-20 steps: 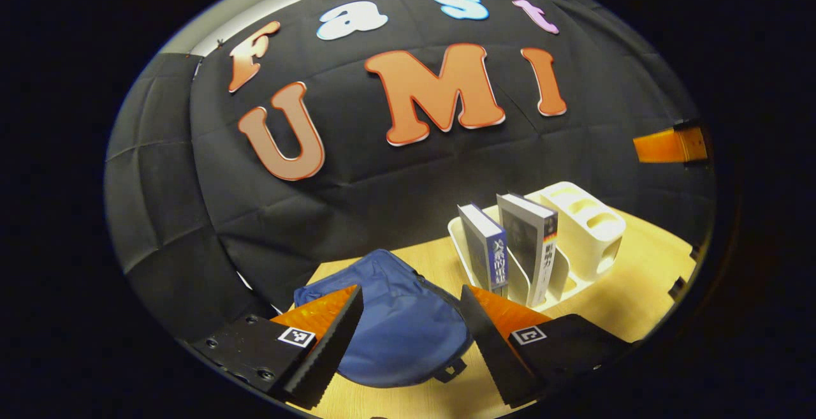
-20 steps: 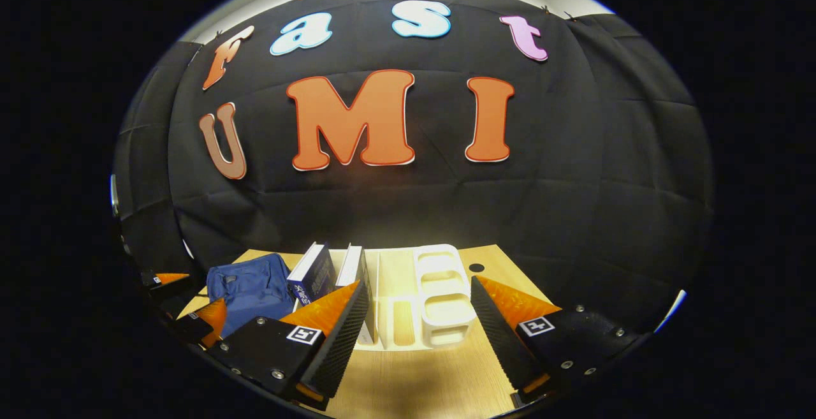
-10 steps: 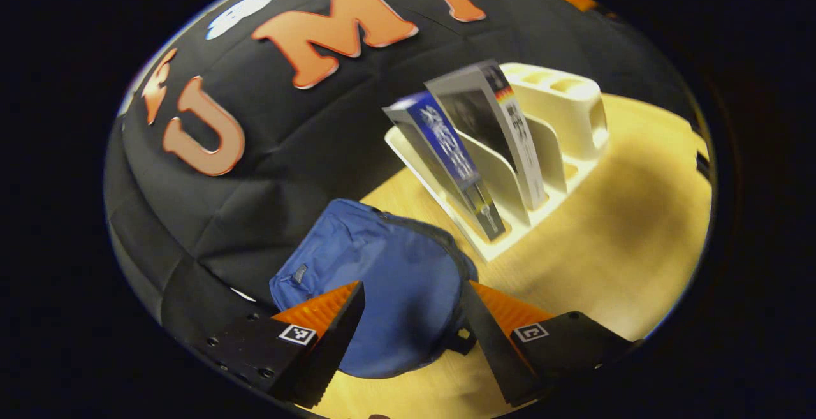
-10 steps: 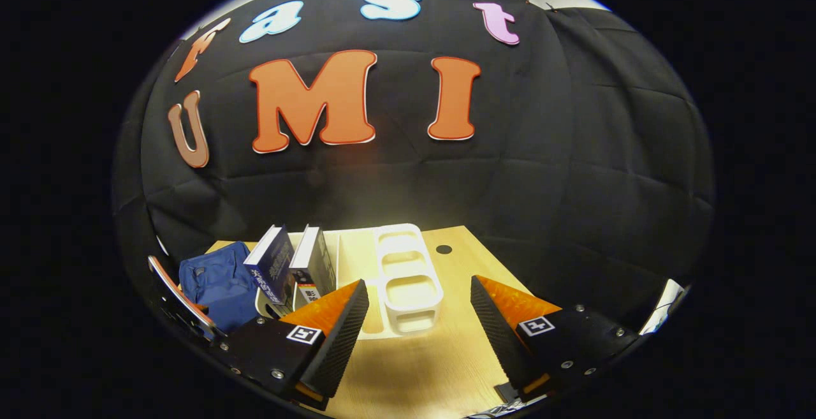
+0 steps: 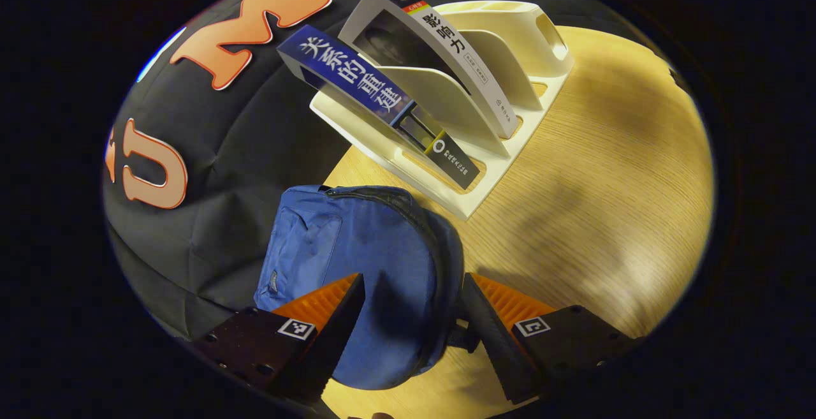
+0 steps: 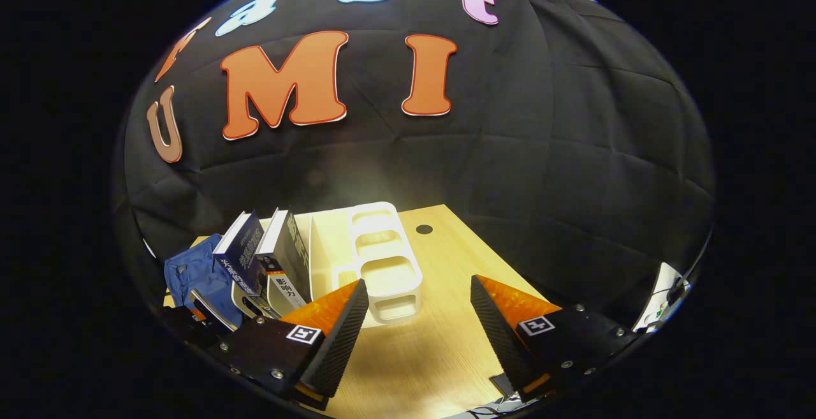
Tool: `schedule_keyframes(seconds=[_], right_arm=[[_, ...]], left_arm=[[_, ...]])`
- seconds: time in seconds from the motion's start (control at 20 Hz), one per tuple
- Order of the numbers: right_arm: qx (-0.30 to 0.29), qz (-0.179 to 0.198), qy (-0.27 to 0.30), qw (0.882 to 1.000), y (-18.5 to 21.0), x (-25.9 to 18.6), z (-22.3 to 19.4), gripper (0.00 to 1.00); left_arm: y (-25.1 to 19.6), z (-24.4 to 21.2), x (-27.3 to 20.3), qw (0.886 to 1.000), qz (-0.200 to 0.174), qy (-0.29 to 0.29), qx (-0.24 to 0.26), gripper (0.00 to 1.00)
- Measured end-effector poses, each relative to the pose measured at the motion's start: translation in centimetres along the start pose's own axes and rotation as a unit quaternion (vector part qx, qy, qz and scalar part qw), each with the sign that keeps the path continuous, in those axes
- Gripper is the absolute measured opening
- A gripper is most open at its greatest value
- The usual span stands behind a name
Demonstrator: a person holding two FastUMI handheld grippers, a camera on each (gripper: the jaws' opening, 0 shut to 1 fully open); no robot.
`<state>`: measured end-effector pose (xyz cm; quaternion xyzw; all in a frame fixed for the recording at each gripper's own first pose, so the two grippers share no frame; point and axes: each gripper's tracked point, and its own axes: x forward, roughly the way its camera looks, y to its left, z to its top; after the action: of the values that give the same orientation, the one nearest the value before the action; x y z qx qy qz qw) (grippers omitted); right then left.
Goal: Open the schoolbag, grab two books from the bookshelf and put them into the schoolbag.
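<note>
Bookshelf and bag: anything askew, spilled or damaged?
Nothing stands out. Two books stand in the rack, the bag lies zipped on the table, and the left gripper is open over it.

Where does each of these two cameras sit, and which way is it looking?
Left gripper view: rides on the left tool, tilted down over the blue schoolbag; its own two open fingers show below.
Right gripper view: rides on the right tool, facing the booth wall across the table; its open fingers show.
Shared: schoolbag, two books, white bookshelf.
</note>
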<state>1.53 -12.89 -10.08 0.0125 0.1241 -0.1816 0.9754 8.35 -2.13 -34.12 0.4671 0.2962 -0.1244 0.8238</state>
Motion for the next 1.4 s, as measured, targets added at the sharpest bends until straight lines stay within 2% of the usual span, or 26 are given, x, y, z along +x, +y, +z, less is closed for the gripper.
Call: schedule_keyframes(seconds=[0.3, 0.45, 0.6, 0.75, 0.8, 0.85, 0.9, 1.0, 1.05, 1.15, 1.4], right_arm=[[-0.001, 0.007, 0.003, 1.000, 0.9, 0.5, -0.2, 0.97], [-0.002, 0.018, 0.001, 1.000, 1.8, 0.5, 0.0, 0.97], [-0.008, 0.028, -0.002, 1.000, 2.7, 0.4, 0.2, 0.97], [-0.013, 0.030, -0.005, 0.999, 2.9, 0.1, 0.5, 0.97], [-0.012, 0.032, -0.005, 0.999, 3.0, 0.2, 0.5, 0.97], [-0.011, 0.033, -0.004, 0.999, 2.9, 0.2, 0.5, 0.97], [-0.011, 0.034, -0.004, 0.999, 2.9, 0.1, 0.4, 0.97], [-0.009, 0.036, -0.004, 0.999, 3.1, 0.2, 0.5, 0.97], [-0.007, 0.037, -0.004, 0.999, 3.2, 0.1, 0.6, 0.97], [-0.005, 0.042, -0.006, 0.999, 3.5, 0.2, 0.8, 0.97], [0.000, 0.057, -0.013, 0.998, 4.1, 0.2, 1.4, 0.97]], left_arm=[[1.4, -2.5, -0.3, 0.999, 0.008, 0.033, -0.032, 0.98], [1.7, -3.5, -0.4, 0.998, 0.002, 0.048, -0.041, 0.98], [0.9, -3.6, -0.1, 0.998, -0.025, 0.051, -0.037, 0.96], [0.9, -3.6, -0.6, 0.998, -0.025, 0.056, -0.033, 0.63], [1.1, -3.7, -0.4, 0.998, -0.023, 0.059, -0.030, 0.35], [1.2, -3.5, -0.8, 0.997, -0.025, 0.063, -0.026, 0.37], [1.4, -3.6, -0.7, 0.997, -0.026, 0.065, -0.021, 0.34], [1.9, -3.8, -0.6, 0.997, -0.026, 0.075, -0.011, 0.15], [1.8, -3.7, -0.8, 0.996, -0.043, 0.072, -0.004, 0.06], [2.0, -3.4, -1.0, 0.996, -0.069, 0.059, -0.014, 0.01], [3.5, -2.6, -2.2, 0.987, -0.124, 0.068, -0.078, 0.01]])
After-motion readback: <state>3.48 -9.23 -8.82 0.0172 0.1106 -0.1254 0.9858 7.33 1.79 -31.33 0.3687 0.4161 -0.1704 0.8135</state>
